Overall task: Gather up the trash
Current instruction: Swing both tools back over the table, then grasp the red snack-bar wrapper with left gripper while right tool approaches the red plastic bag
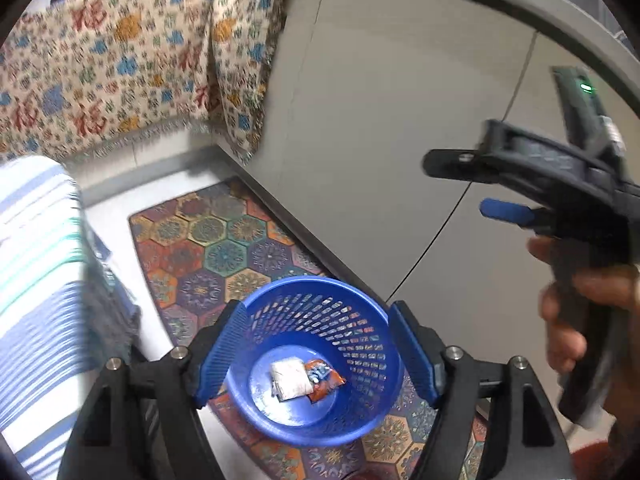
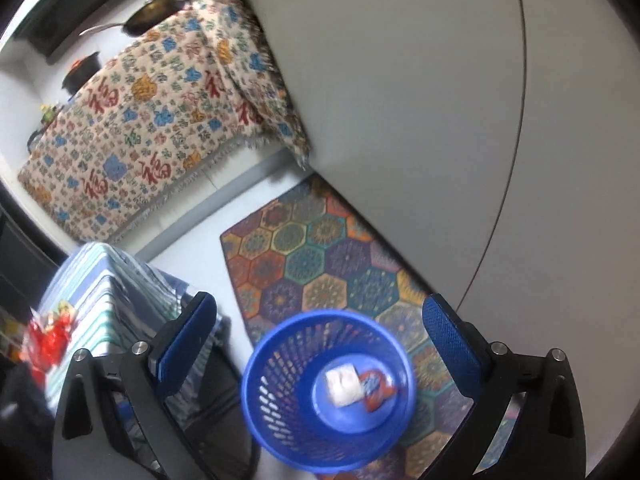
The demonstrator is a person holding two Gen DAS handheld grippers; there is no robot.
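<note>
Overhead, left wrist view: left hand-held gripper (image 1: 316,354) spread wide, nothing between its ribbed blue pads (image 1: 222,350), poised above a round blue plastic basket (image 1: 360,320) with perforated walls. Basket floor holds a white crumpled wad (image 1: 291,380) touching an orange-and-blue snack wrapper (image 1: 324,379). Basket stands on a mat (image 1: 224,248) printed with multicoloured hexagons, laid on pale floor against a grey cabinet front (image 1: 400,120). Right hand-held gripper (image 1: 472,184) enters from the right, held in a hand (image 1: 576,312); one blue finger and a black one stand apart, nothing held. Patterned woven cloth with a fringe (image 1: 120,72) hangs at upper left; striped fabric (image 1: 36,264) at left, blurred. Right wrist view: right hand-held gripper (image 2: 320,344) wide open, empty, above the same basket (image 2: 280,380); white wad (image 2: 342,388) and wrapper (image 2: 374,392) lie side by side inside. Hexagon mat (image 2: 320,256) under it, grey cabinet front (image 2: 440,120) at right, patterned cloth (image 2: 152,120) behind. Striped fabric (image 2: 100,276) at left carries a red crinkled item (image 2: 48,340), too blurred to identify.
</note>
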